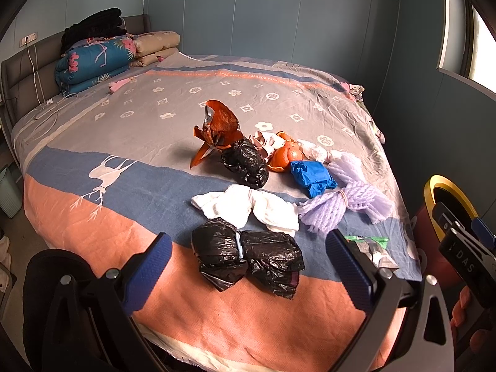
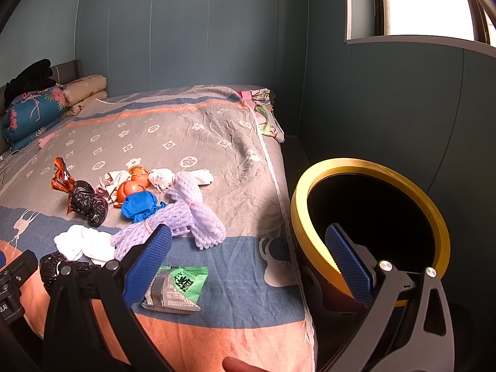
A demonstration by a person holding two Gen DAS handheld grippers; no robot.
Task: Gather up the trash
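Many bits of trash lie in a bunch on the bed point(image 1: 130, 142): a black bag bundle point(image 1: 248, 260) closest, then white tissues point(image 1: 248, 207), purple foam net point(image 1: 344, 204), a blue glove point(image 1: 311, 175), orange peel point(image 1: 286, 155), a smaller black bag point(image 1: 245, 162) and a shiny orange wrapper point(image 1: 217, 127). Only the right wrist view shows the green snack packet point(image 2: 176, 288) well; it lies flat on the blue stripe of the cover, near the bed's edge, while the left view shows just a corner of it behind a finger. Only the right view looks down into the trash bin point(image 2: 310, 210), which has a yellow rim and is dark inside; it stands on the floor just beside the bed. Only the left view shows the white cable point(image 1: 37, 93) by the headboard. The left gripper point(image 1: 248, 254) is wide open and holds nothing; the big black bundle sits between its blue fingers point(image 1: 152, 266), and you cannot tell if they touch it. The right gripper point(image 2: 248, 248) is wide open too and empty. The green packet lies just beside its left finger, and its right finger shows over the mouth of the bin. Folded blankets point(image 1: 93, 62) are stacked far back on the bed.
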